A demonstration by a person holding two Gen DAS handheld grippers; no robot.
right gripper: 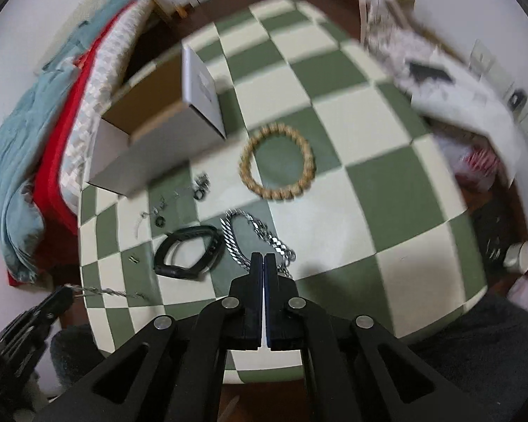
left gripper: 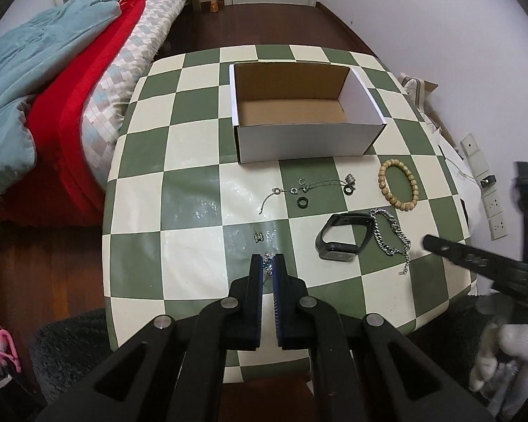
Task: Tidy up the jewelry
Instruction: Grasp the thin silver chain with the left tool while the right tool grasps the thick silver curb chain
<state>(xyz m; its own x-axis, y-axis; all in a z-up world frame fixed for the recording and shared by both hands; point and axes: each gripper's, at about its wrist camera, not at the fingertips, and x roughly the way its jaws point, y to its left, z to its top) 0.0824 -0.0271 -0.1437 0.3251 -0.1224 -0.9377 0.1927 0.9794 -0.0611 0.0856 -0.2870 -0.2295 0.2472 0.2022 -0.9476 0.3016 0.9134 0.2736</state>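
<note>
An open cardboard box stands on the checkered table. In front of it lie small rings and a thin chain, a wooden bead bracelet, a black smart band and a silver chain. My left gripper is shut on a small sparkly chain, which hangs from it in the right wrist view. My right gripper is shut and empty, above the silver chain, beside the band and the bracelet.
A bed with red and blue covers lies left of the table. Papers and bags sit at the right by the wall sockets. A small earring piece lies near my left fingertips. Dark wood floor surrounds the table.
</note>
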